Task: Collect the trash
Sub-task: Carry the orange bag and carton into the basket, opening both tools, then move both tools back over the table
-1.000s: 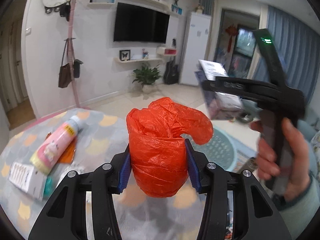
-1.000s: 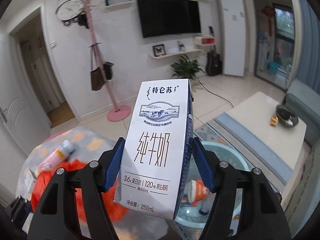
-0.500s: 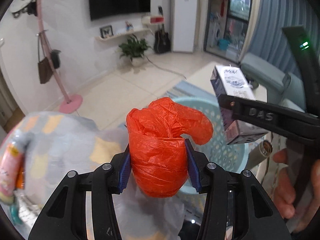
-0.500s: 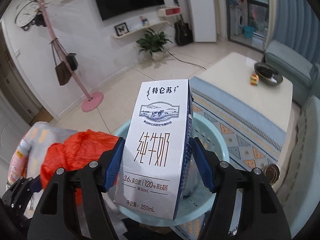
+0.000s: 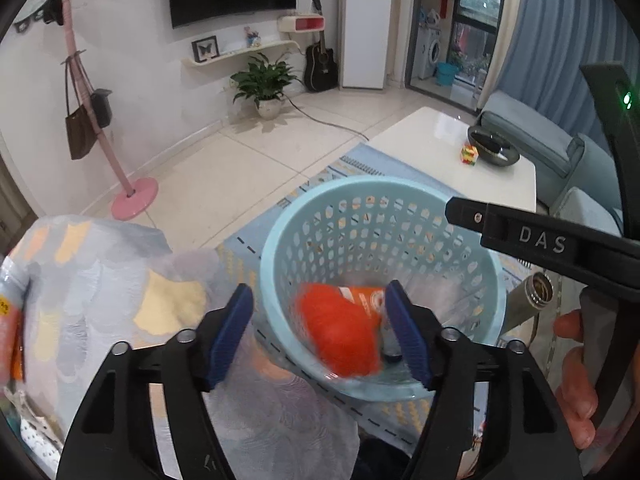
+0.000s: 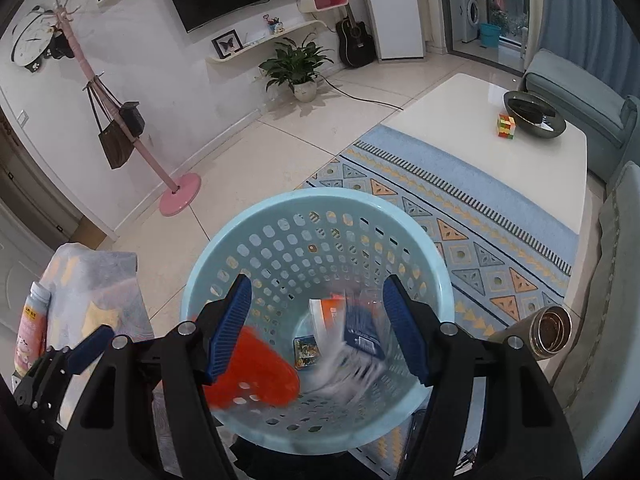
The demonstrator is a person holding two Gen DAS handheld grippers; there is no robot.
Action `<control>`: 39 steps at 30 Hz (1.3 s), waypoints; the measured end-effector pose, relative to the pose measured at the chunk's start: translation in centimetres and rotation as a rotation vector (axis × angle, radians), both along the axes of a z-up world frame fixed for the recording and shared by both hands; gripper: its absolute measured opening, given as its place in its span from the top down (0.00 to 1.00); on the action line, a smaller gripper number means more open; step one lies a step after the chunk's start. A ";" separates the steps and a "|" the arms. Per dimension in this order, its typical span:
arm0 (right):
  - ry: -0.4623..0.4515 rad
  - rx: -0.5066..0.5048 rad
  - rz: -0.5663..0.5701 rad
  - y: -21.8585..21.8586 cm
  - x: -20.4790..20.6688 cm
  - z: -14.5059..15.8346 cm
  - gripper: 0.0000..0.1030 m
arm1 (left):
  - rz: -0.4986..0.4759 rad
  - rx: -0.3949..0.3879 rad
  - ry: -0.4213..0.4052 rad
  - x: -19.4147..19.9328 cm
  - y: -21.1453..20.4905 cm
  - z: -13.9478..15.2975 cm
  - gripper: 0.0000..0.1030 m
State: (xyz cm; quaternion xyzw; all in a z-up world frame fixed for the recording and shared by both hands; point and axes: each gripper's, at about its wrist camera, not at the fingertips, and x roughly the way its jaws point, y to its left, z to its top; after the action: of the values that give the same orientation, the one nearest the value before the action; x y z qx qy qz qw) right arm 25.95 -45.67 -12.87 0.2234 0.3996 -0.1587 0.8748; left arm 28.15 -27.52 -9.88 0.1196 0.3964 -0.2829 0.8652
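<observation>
Both grippers hang over the blue basket on the patterned rug. The left gripper has just been opening, nothing between its pads now; the orange bag is blurred inside the basket. The right gripper is wide open too, milk carton a blur inside the basket. White coffee table beyond the basket, tiled floor past it.

The orange bag is a blur in the basket. The milk box is smeared too. A pink bottle is cut off.
</observation>
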 end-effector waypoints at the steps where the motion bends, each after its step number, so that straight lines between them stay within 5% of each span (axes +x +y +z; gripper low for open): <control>1: -0.002 -0.001 0.002 0.1 -0.1 0.1 0.37 | 0.001 -0.022 0.003 0.0 0.4 0.3 0.29; 6: -0.012 -0.004 0.008 0.6 -0.6 0.6 0.37 | 0.005 -0.124 0.030 -0.6 1.9 1.6 0.23; 19: -0.100 -0.028 0.091 4.7 -2.1 5.7 0.37 | 0.087 -0.214 -0.061 -4.9 7.9 5.1 0.22; 29: -0.199 -0.071 0.226 12.5 -2.4 9.9 0.30 | 0.320 -0.211 -0.117 -8.0 19.1 5.8 0.20; 39: -0.217 -0.123 0.466 24.2 -1.4 9.8 0.30 | 0.643 -0.264 -0.109 -7.6 32.1 7.2 0.17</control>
State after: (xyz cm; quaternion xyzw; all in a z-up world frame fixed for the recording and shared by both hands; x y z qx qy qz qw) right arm 24.57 -21.51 -3.10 0.0876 0.3338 0.0478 0.9374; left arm 20.53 4.62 -2.67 -0.1092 0.3270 -0.0379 0.9379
